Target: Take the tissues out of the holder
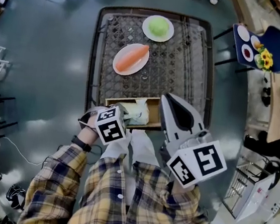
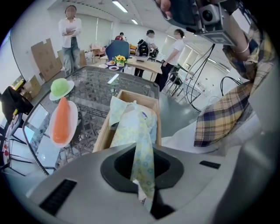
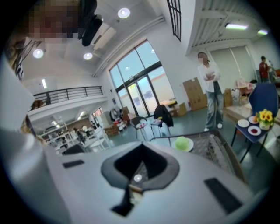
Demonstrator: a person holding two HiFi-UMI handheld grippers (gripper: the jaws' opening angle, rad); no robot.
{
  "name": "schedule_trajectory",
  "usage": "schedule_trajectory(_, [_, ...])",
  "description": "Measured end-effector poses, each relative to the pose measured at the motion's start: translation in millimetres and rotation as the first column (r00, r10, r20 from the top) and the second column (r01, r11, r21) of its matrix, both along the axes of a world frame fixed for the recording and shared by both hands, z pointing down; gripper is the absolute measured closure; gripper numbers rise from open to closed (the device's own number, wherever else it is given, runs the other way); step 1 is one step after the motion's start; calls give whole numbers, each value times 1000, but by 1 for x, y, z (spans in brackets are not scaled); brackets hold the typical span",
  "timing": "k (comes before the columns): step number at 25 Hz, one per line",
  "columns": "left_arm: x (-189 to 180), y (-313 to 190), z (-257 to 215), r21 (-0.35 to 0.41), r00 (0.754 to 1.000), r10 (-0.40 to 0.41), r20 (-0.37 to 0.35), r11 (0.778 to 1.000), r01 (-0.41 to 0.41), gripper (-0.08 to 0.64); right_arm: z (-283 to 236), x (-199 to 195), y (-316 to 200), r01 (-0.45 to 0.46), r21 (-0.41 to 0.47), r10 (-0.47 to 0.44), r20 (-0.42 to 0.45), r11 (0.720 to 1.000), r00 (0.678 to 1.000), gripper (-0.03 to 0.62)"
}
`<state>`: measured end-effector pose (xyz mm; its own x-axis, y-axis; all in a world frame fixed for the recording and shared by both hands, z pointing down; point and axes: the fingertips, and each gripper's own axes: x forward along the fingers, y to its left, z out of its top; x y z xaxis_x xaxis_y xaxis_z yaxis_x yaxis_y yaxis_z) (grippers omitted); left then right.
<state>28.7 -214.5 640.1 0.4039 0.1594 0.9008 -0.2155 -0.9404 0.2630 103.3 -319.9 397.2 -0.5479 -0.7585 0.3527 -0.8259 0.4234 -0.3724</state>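
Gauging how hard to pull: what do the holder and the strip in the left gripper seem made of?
The holder: light wood or board, by its matte tan, square-edged walls. The tissue strip, pinched in the shut left gripper: thin soft paper or pliable printed wrap, pale with small flowers; it hangs limp and creased, so I cannot tell which.
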Motion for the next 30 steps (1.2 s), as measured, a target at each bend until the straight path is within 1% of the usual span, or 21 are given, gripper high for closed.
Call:
schedule_trajectory(4, [-1,0,-26,24,997,-56,-56,998,57,523,-11,-4,3,1,10,-1,-7,1000,1000,583])
schedule_trajectory(8, [3,-11,-59,75,981,-134,-143,987,145,523,-26,-7,4,7,51,-6,-9,999,1000,583])
schedule_trajectory(12, [9,-26,-98,144,949,-201,-241,960,240,523,-44,-12,4,23,92,-22,-17,995,1000,583])
schedule_trajectory(14, [12,-36,-116,171,925,-237,-296,940,296,523,-50,-14,3,27,107,-25,-23,994,999,583])
schedule_trajectory(15, [14,-42,-126,182,909,-258,-327,927,328,523,-52,-14,3,29,113,-26,-26,993,999,583])
schedule_trajectory(18, [17,-65,-160,214,848,-315,-426,876,433,523,-59,-12,2,29,129,-24,-33,991,999,583])
schedule_trajectory(21, [16,-85,-194,238,772,-362,-522,808,539,523,-65,-8,2,25,146,-20,-41,989,999,583])
schedule_trajectory(23, [11,-96,-218,231,709,-388,-588,760,608,523,-70,-8,3,25,158,-18,-43,987,999,583])
schedule_trajectory(26, [0,-111,-252,204,606,-409,-682,690,695,523,-76,-9,4,31,170,-22,-53,985,998,583])
schedule_trajectory(28, [-6,-117,-273,183,545,-407,-733,654,734,523,-78,-10,3,36,176,-26,-57,984,998,583])
schedule_trajectory(30, [-13,-121,-291,159,493,-401,-772,629,761,523,-79,-13,3,42,182,-32,-60,982,998,583])
